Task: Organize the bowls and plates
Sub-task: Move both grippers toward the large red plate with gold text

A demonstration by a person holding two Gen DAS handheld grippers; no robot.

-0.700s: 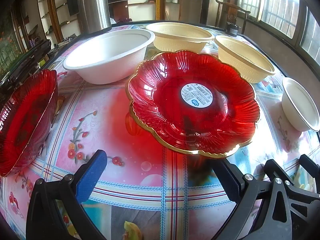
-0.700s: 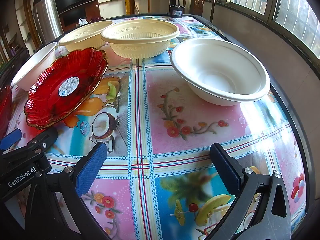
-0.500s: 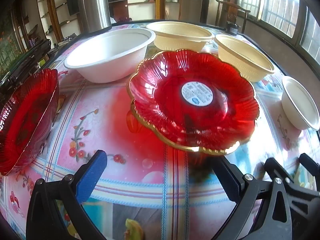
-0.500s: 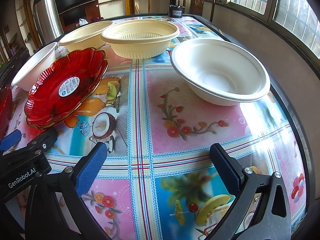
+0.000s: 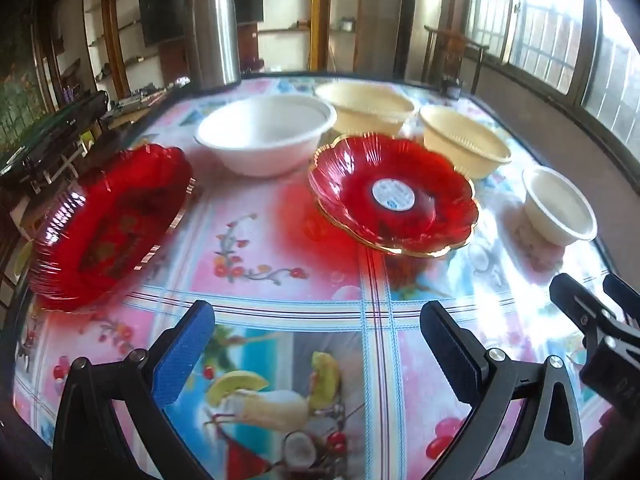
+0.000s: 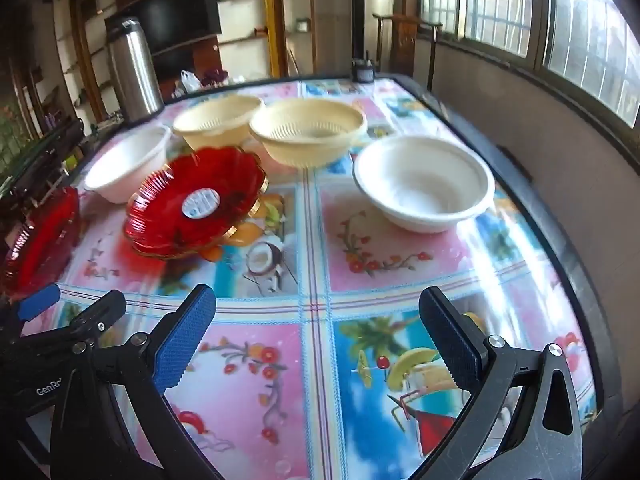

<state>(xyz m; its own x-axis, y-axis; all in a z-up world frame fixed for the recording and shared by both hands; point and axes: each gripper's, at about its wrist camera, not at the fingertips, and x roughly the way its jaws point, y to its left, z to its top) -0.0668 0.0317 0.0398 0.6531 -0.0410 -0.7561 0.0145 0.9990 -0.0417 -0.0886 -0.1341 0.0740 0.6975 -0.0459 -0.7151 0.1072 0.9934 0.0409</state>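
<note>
**Both tongs open and empty above the surface; no stacking begun**

Reading left to right. A red plate (image 5: 108,224) is lying at the far left edge of the surface (image 5: 280,240), partly overhanging as far as the left wrist view shows. Beside it a white bowl (image 5: 266,136) is sitting rim up. A second red plate (image 5: 394,196), gold-rimmed with a round label at its centre, is resting in the middle. Behind it two cream bowls are standing side by side: one (image 5: 370,106) farther back, one (image 5: 466,140) nearer the window. A second white bowl (image 6: 424,184) is sitting alone at the right.

The left tongs (image 5: 316,352) are hanging wide open over bare cloth, nothing between the pads. The right tongs (image 6: 316,344) are likewise spread wide and holding nothing.

Judgement: the step in hand is picking a first piece to stack, like with like. Advice for doing it well:
- Take the labelled plate by its raised scalloped rim, one pad under and one over; the flat centre offers no hold.
- Lift clear of the neighbouring white bowl before moving across.
- The glossy plastic looks slippery, so close firmly before lifting.
- Nest cream into cream and white into white, lowering level so the rims seat.
</note>
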